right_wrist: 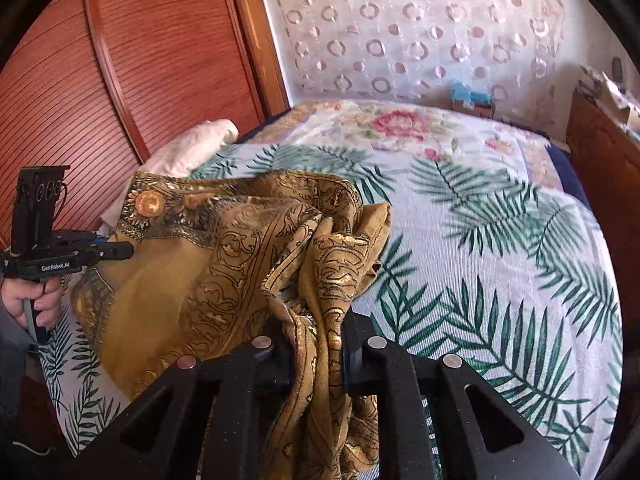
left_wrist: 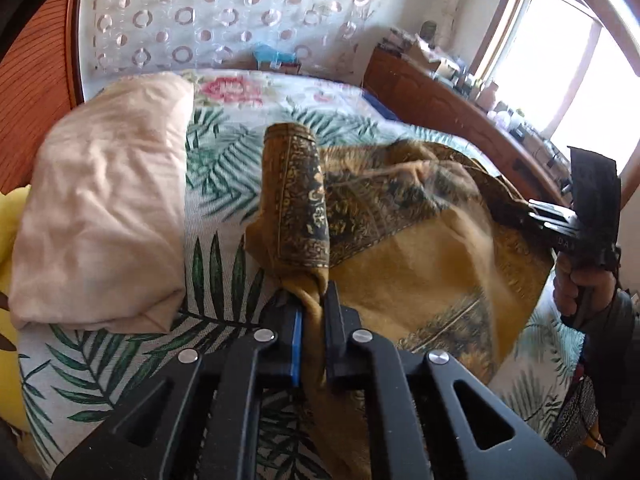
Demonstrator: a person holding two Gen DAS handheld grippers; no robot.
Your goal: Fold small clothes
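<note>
The mustard patterned cloth (left_wrist: 432, 256) lies bunched on the bed (right_wrist: 500, 216), held at two spots. The left gripper (left_wrist: 313, 300) has its jaws clamped on one gathered edge; the right gripper (right_wrist: 318, 328) clamps another bunch. A folded cream garment (left_wrist: 104, 208) rests beside it.

Mustard-gold patterned fabric garment (left_wrist: 420, 264): upper right portion motion-blurred in left wrist view; its lower end hidden behind the black gripper frame at bottom centre. Cluttered small items on the wooden ledge (left_wrist: 472, 80), upper right: too small to identify. Yellow object (left_wrist: 8, 240) at left edge: cut off, unidentifiable. Pale pink folded cloth (right_wrist: 192, 144) mostly hidden in right wrist view.
</note>
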